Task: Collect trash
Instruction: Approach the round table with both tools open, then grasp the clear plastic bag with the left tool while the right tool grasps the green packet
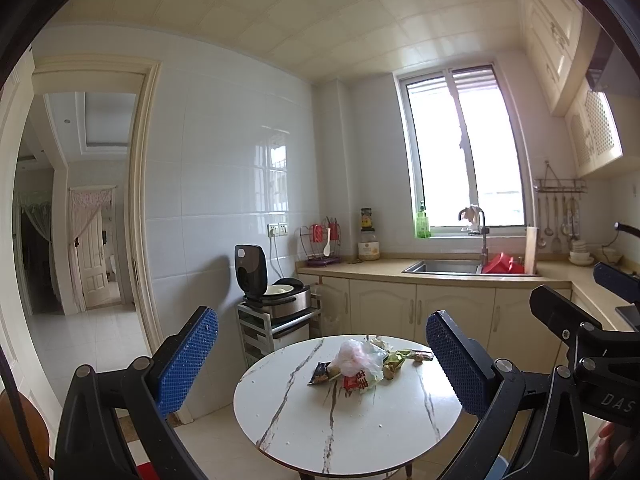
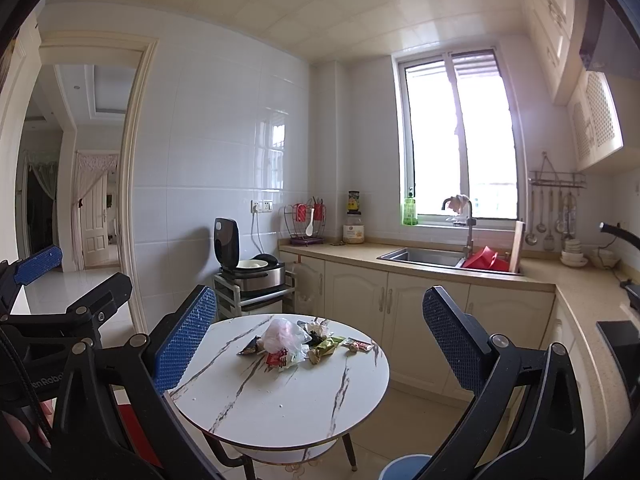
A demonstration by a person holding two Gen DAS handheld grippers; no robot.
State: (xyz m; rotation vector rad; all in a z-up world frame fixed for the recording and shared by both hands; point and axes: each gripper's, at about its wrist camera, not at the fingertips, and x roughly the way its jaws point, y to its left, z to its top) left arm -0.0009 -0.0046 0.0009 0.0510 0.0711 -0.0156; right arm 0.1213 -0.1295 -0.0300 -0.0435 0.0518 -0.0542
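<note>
A pile of trash (image 1: 362,368) lies on a round white marble-look table (image 1: 320,432): a crumpled clear plastic bag (image 1: 354,356), a dark snack wrapper (image 1: 319,374), a red-and-white packet (image 1: 357,381) and greenish wrappers (image 1: 396,360). The pile also shows in the right wrist view (image 2: 298,344), on the same table (image 2: 280,404). My left gripper (image 1: 320,360) is open and empty, held above and short of the table. My right gripper (image 2: 316,344) is open and empty, at a similar distance. A blue bin rim (image 2: 404,466) shows on the floor beside the table.
A rice cooker (image 1: 276,292) stands open on a small cart left of the table. A counter with sink (image 1: 444,267) and cabinets runs behind. A doorway (image 1: 84,208) opens at left. The right gripper's body (image 1: 580,332) is at my right.
</note>
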